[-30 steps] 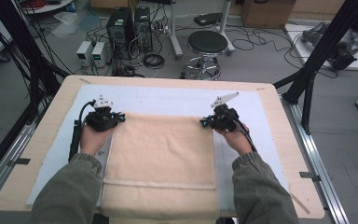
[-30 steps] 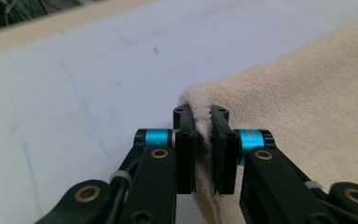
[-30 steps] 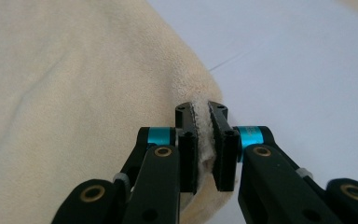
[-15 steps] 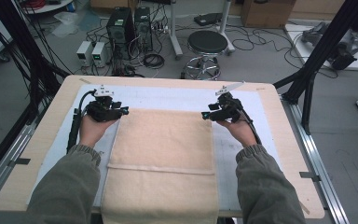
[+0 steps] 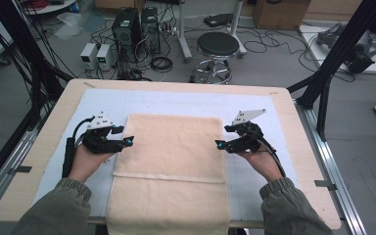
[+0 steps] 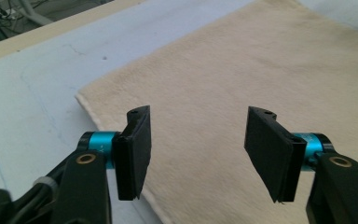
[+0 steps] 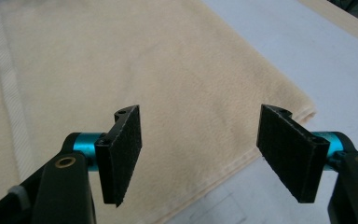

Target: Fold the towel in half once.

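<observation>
From the high view I see the beige towel [image 5: 171, 171] spread flat down the middle of the frame, lying on the white mat [image 5: 176, 100] that covers the wooden table [image 5: 54, 122]; its near end runs past the table's front edge at the bottom of the picture. A woven band crosses the towel in the lower half of the frame.

My left gripper [image 5: 126, 142] sits at centre left, its tips at the towel's left edge, and my right gripper [image 5: 219, 145] mirrors it at centre right, tips at the right edge. Both point inward toward the cloth.

In the left gripper view the gripper [image 6: 193, 140] has its jaws spread wide with nothing between them (the towel's corner [image 6: 81, 97] and long edge run under the left pad, the rest of the cloth filling the right of the frame). In the right gripper view the gripper [image 7: 200, 154] is likewise spread and holding nothing; the towel [image 7: 144, 70] fills the upper left, and its edge passes beneath the gap, with the bare mat [image 7: 279, 56] at the upper right. I cannot tell whether the pads touch the fabric.
</observation>
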Demonstrator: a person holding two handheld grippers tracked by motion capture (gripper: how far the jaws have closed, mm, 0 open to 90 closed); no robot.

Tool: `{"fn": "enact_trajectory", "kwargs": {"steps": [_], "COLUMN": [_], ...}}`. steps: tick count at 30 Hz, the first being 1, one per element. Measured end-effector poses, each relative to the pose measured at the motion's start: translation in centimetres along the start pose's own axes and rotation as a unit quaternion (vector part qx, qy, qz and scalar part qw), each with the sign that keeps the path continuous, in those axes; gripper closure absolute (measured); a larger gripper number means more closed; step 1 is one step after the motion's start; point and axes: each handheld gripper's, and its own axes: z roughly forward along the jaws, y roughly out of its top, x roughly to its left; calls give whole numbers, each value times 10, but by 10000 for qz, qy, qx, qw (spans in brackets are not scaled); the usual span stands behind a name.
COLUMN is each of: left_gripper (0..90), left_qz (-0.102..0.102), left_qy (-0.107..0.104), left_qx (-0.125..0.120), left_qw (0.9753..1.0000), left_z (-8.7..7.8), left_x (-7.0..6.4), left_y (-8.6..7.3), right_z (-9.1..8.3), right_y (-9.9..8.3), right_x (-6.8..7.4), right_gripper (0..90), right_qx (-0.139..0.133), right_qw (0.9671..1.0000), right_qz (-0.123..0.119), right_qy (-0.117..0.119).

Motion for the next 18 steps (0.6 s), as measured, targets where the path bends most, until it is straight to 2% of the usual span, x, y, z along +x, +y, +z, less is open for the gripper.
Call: {"fn": "enact_trajectory", "kwargs": {"steps": [2,3,5,6,8,11,13,18], "left_gripper": [378,372,355,349,346,343,341,328], "left_qz": [22,40,99,80,117,118,129,155], "left_qy": [-78,-94,-98,-125,-140,-168,-173,-196], "left_qx": [-81,-90,-76,-78,-59,-13,39,123], "left_qw": [9999,9999,9999,9999,9998,9998,9998,9996], "left_z": [-5,-7,-9,-10,-11,-13,-14,-17], "left_x": [-5,-8,-13,-16,-19,-22,-25,-32], "left_y": [-5,-8,-13,-16,-22,-31,-37,-46], "right_z": [0,1,3,4,2,-1,-1,0], "right_y": [-6,-7,-7,-6,-5,-10,-17,-33], "right_x": [7,10,15,18,25,31,33,39], "right_gripper": [294,245,214,213,219,236,236,237], "right_qx": [-38,48,247,287,249,88,69,11], "right_qw": [9999,9998,9995,9994,9993,9994,9996,9996], "right_qz": [-111,-181,-73,-106,-231,-293,-194,-166], "right_qy": [-3,28,162,185,152,160,205,207]}}
